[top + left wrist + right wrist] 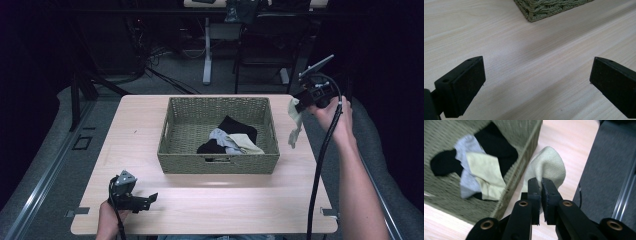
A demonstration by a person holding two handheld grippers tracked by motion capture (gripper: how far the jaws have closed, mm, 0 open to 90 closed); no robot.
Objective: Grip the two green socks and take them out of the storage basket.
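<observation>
From the high view, the right gripper (303,104) hangs past the table's right edge, pinching a pale beige sock (295,120) that dangles beside the woven basket (218,162). The left gripper (145,201) sits low on the table (225,205) near the front left. Since 4 socks already lie in the basket, my guess is that this 1 has been taken out to be laid on the wood, so it should travel well clear of the rim.

In the left gripper view, its 2 jaws stand wide apart over bare tabletop (529,65), holding nothing, ready to catch the loose end.

In the right gripper view, the jaws are clamped tight on the sock's (547,167) edge, right of the basket wall (524,155). The grip is thin, so a slow descent seems wise to keep the fabric from slipping.
</observation>
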